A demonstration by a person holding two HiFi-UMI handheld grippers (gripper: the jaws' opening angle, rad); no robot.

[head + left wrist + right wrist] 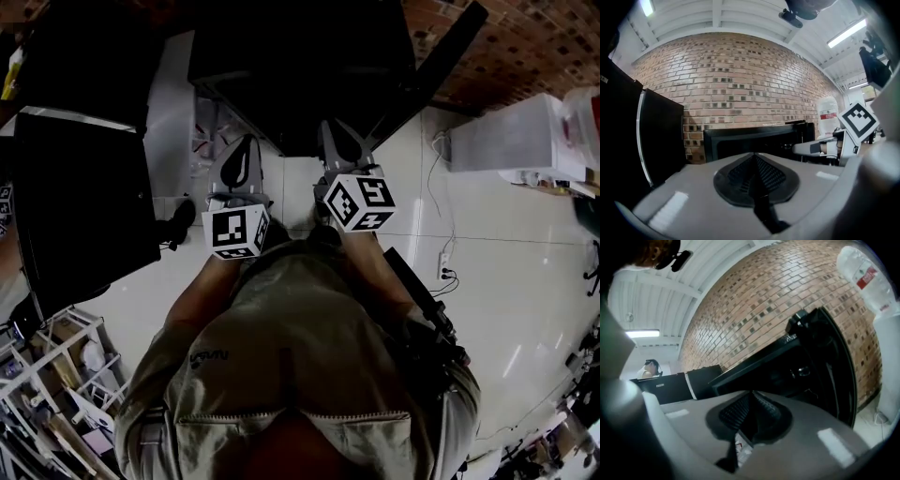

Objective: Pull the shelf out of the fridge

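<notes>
A low black fridge (300, 66) stands against the brick wall, its door (450, 56) swung open to the right. Its inside is dark, and I cannot make out a shelf in any view. Both grippers hover in front of the fridge and touch nothing. My left gripper (242, 150) points at the fridge front (754, 140), its pads closed together (753, 157). My right gripper (339, 136) is beside it, nearer the open door (834, 366). A narrow dark slit shows between the right gripper's pads (751, 397), with nothing in it.
A tall black cabinet (80, 197) stands to the left of the fridge. A white wire rack (56, 375) is at the lower left. A white box (506, 131), a power strip with cables (445, 267) and a water dispenser (828, 112) are to the right. A person (649, 369) sits far off.
</notes>
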